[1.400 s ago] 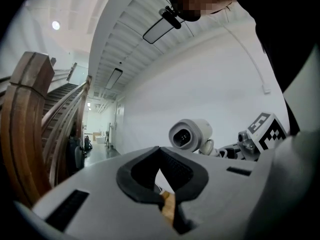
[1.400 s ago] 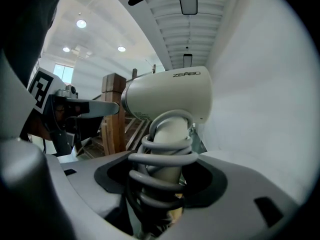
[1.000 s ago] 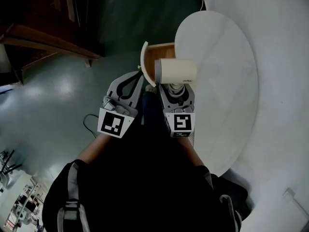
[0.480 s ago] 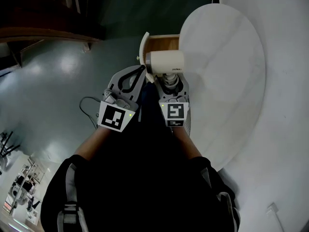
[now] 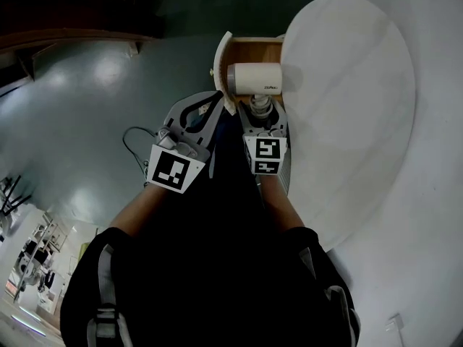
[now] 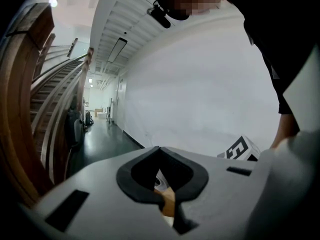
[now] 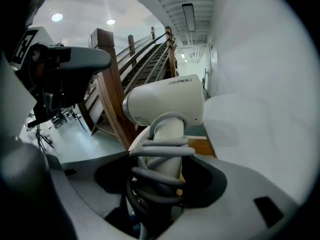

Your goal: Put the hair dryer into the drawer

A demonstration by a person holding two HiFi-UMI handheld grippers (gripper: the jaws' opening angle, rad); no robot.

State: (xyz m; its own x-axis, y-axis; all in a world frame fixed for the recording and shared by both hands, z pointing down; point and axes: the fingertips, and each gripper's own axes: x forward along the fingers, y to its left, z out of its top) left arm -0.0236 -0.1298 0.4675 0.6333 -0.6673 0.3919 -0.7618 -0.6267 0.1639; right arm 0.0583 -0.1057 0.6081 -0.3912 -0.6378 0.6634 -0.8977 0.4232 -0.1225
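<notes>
The cream hair dryer lies crosswise just over the open drawer, whose wooden inside and curved white front show. My right gripper is shut on its handle, which has the grey cord wound round it. In the right gripper view the dryer's head stands above the jaws, with the drawer's wood behind. My left gripper hangs shut and holds nothing, just left of the drawer front. Through its jaw loop a bit of wood shows.
The round white table top overhangs the drawer on the right. A thin cable lies on the grey floor to the left. A wooden staircase rises behind, and a white wall runs along the right.
Both grippers have sunk. The hair dryer has come down with the right gripper and now sits closer over the drawer's opening.
</notes>
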